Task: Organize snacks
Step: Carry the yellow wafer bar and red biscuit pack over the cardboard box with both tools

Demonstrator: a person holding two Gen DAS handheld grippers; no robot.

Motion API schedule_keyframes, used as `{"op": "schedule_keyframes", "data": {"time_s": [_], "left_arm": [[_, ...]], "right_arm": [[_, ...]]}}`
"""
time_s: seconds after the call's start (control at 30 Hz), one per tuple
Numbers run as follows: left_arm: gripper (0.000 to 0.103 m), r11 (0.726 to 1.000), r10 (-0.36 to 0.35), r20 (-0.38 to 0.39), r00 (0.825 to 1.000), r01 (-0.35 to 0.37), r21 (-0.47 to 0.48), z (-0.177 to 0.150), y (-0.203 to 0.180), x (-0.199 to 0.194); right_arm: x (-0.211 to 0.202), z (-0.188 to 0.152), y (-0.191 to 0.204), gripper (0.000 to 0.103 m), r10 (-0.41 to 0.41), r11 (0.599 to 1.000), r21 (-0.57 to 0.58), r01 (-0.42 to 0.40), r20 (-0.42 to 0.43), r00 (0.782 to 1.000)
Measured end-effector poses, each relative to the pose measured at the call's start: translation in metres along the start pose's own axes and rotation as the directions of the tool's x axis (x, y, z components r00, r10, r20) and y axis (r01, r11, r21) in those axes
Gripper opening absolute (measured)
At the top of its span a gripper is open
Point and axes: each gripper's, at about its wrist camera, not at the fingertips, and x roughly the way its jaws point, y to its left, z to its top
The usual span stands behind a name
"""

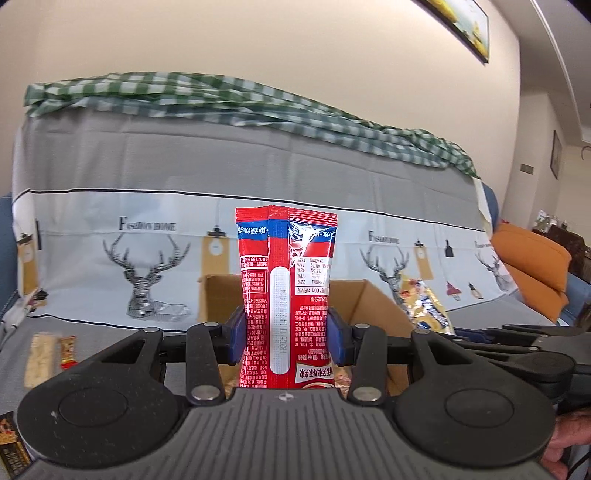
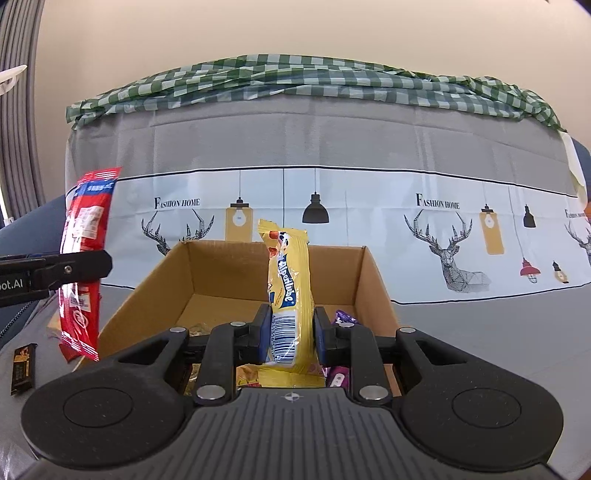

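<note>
Cream wall (image 2: 295,29) behind a sofa draped in a grey cover (image 2: 332,133) with a pale band printed with deer heads, hanging lamps and "FASHION HOME". Green-white checked cloth (image 2: 295,74) bunched along the sofa top. Framed picture (image 1: 465,26) high on the wall, orange cushion (image 1: 528,258) at right, grey curtain (image 2: 18,110) at far left. Even, bright light.

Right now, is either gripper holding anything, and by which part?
Left gripper: red snack packet, pinched across its lower half, standing upright. Right gripper: yellow snack packet, pinched near its barcode end.
</note>
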Motion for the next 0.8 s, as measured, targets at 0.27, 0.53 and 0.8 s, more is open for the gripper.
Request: {"op": "schedule_keyframes", "data": {"time_s": [0.27,0.53,0.8], "left_arm": [[0.047,0.999,-0.030,-0.002,1.000,0.030,0.011,-0.005,-0.013,0.005],[0.047,0.999,-0.050,-0.009,0.999,0.050,0.014,-0.008,-0.020,0.010],[0.047,0.997,-0.074,-0.015,0.997,0.074,0.017,-0.010,-0.027,0.015]], "right_arm": [[0.000,-0.001,-0.001,0.025,-0.009,1.000,-0.004,0.009,0.001,1.000],[-0.001,-0.001,0.001,0.025,-0.016,1.000,-0.005,0.016,0.010,1.000],[-0.004,-0.003,-0.001,0.025,-0.027,1.000,-0.006,0.027,0.016,1.000]]}}
